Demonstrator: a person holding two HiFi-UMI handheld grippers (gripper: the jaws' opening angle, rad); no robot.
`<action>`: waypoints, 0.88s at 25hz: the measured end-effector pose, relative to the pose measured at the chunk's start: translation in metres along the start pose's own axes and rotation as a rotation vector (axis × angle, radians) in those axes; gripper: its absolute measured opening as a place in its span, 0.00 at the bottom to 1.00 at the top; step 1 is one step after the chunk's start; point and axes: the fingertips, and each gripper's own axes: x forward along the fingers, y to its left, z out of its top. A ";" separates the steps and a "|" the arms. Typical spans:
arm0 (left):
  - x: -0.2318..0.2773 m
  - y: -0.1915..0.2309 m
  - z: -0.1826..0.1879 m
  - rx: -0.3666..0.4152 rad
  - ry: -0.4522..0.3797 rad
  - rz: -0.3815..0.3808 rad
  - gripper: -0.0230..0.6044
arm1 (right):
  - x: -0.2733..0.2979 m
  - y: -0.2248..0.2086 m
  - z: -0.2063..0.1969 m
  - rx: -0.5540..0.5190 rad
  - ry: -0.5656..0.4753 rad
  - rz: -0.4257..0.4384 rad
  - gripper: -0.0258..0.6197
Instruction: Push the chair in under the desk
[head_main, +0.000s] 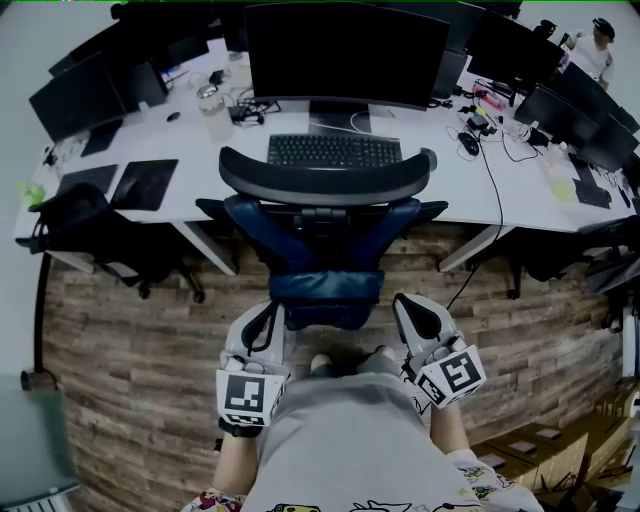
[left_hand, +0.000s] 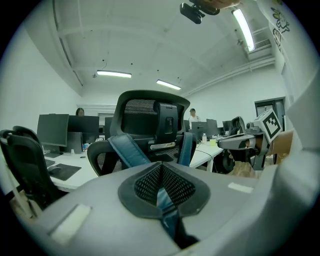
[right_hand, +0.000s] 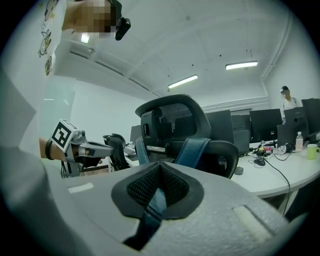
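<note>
A black office chair (head_main: 325, 178) with a blue back pad faces the white desk (head_main: 480, 185), its back towards me and its armrests at the desk's front edge. My left gripper (head_main: 266, 318) is shut and empty, low beside the left of the chair's blue lower back. My right gripper (head_main: 406, 305) is shut and empty at the right of it. Whether either touches the chair I cannot tell. In the left gripper view the chair (left_hand: 150, 125) rises beyond the shut left gripper (left_hand: 161, 192). In the right gripper view the chair (right_hand: 175, 125) stands past the shut right gripper (right_hand: 159, 192).
On the desk are a large monitor (head_main: 345, 50), a keyboard (head_main: 335, 151), a water bottle (head_main: 213, 108) and cables. Other black chairs (head_main: 75, 225) stand at the left and the right (head_main: 560, 250). The floor (head_main: 140, 340) is wood plank. A person (head_main: 600, 45) stands at the far right.
</note>
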 end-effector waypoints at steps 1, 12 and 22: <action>0.000 0.000 0.000 0.001 0.001 0.000 0.05 | 0.000 0.000 0.000 0.002 0.000 0.000 0.04; 0.000 0.000 -0.015 0.005 0.077 0.007 0.05 | -0.002 -0.002 -0.003 0.009 0.015 0.002 0.04; -0.002 0.000 -0.015 0.012 0.091 0.014 0.05 | -0.006 -0.002 0.000 0.037 0.008 0.003 0.04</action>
